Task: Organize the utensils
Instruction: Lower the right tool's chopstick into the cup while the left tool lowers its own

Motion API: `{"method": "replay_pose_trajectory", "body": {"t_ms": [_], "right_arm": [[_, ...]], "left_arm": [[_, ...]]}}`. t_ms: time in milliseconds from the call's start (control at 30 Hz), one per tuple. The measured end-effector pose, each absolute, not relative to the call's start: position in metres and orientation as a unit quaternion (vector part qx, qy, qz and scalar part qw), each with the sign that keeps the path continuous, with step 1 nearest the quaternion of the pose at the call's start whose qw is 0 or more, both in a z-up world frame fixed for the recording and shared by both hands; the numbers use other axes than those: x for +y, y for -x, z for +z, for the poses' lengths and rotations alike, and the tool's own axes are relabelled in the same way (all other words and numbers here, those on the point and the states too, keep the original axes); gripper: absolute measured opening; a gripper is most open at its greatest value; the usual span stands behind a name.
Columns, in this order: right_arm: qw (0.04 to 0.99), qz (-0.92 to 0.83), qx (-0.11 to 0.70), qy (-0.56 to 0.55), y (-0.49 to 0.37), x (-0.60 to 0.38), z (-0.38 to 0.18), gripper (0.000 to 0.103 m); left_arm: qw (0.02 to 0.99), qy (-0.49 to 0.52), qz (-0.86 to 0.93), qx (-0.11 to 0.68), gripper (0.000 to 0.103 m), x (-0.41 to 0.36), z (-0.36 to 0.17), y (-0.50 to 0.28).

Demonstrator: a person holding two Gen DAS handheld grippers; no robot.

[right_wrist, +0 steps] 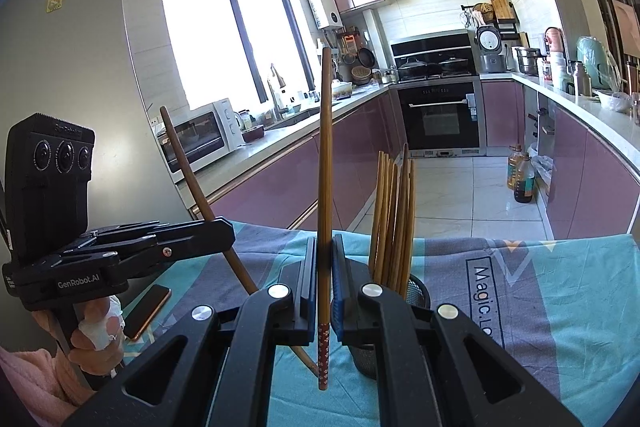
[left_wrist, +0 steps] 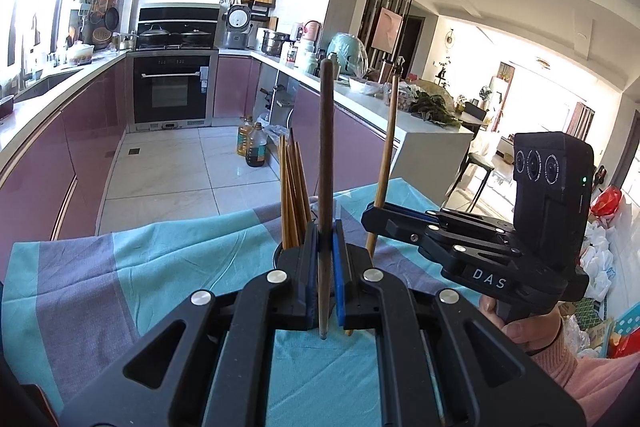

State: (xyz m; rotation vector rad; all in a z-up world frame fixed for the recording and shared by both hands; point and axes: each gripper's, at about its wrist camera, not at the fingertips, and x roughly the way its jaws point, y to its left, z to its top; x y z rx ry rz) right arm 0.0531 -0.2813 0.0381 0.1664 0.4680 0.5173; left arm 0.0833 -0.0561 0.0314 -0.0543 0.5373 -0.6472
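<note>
Pinched upright in the left claw is a dark chopstick; the right claw likewise pinches a lighter chopstick. Both hang above the cloth-covered desk, just beside the mesh holder that already carries a bundle of chopsticks. Judging by this, the loading step is in hand: each stick next needs its lower tip steered over the rim, then release.

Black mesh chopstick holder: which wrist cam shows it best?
Right wrist view: the black mesh chopstick holder shows its wall and rim behind the right jaws. Left wrist view shows only a sliver of rim behind the left jaws.
</note>
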Motion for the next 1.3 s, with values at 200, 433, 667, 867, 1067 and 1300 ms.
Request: {"method": "replay_pose_trajectory", "body": {"t_ms": [200,433,667,867,1067,1300], "right_arm": [[0.939,0.251,0.22,-0.08,-0.055,-0.282,0.044,0.006],[0.942,0.248,0.214,-0.078,-0.059,-0.282,0.048,0.006],[0.944,0.247,0.208,-0.075,-0.062,-0.281,0.052,0.006],[0.945,0.243,0.204,-0.074,-0.065,-0.28,0.055,0.006],[0.947,0.235,0.204,-0.076,-0.069,-0.282,0.055,0.006],[0.948,0.228,0.207,-0.077,-0.075,-0.28,0.054,0.006]], "left_arm": [[0.916,0.031,-0.314,0.246,0.008,-0.054,0.039,-0.08],[0.92,0.041,-0.314,0.231,0.008,-0.055,0.05,-0.077],[0.923,0.044,-0.316,0.217,0.008,-0.055,0.058,-0.076],[0.925,0.045,-0.315,0.209,0.008,-0.055,0.064,-0.077],[0.926,0.046,-0.312,0.207,0.008,-0.056,0.067,-0.074],[0.927,0.047,-0.307,0.211,0.008,-0.065,0.07,-0.08]]}}
